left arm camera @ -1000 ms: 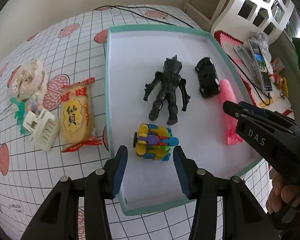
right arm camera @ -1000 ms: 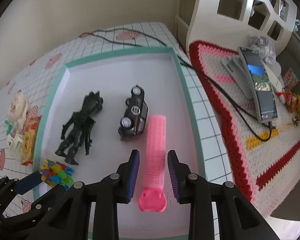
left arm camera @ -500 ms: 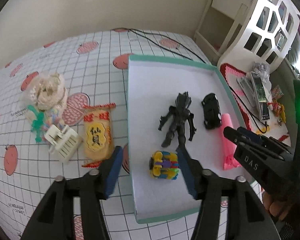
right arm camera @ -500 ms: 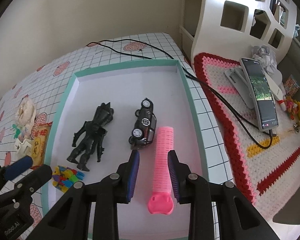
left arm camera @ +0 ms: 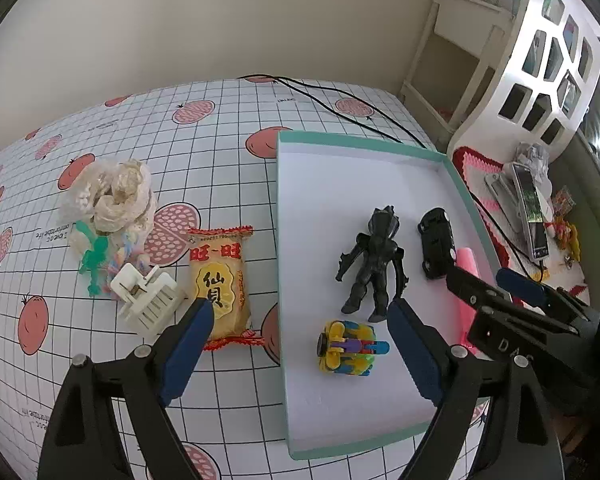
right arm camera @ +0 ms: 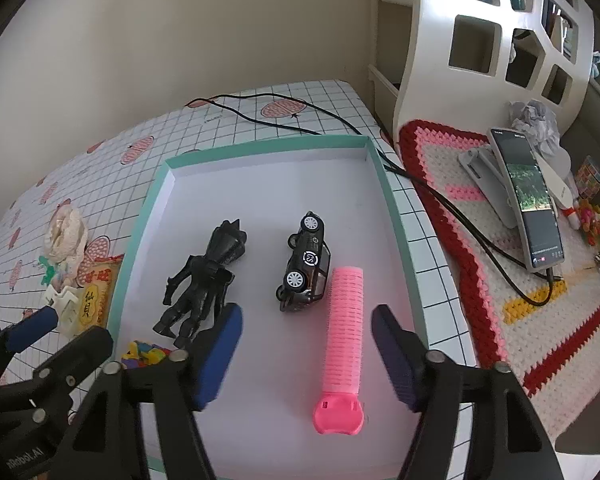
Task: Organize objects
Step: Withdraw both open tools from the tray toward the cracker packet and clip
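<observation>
Both grippers hang spread wide, empty. Right gripper point(right arm camera: 306, 344) sits above the pink hair roller point(right arm camera: 345, 320), which lies in the teal-rimmed tray point(right arm camera: 396, 216) straight between its fingers, black toy car point(right arm camera: 306, 262) just beyond to the left. Left gripper point(left arm camera: 300, 334) straddles the tray's left rim — rice cracker packet point(left arm camera: 220, 280) by its left finger, colourful block toy point(left arm camera: 350, 347) near its right. Packet looks light, crinkly, brittle inside — pinch across the flat middle, gently. White hair claw point(left arm camera: 148, 300) further left looks stiff.
</observation>
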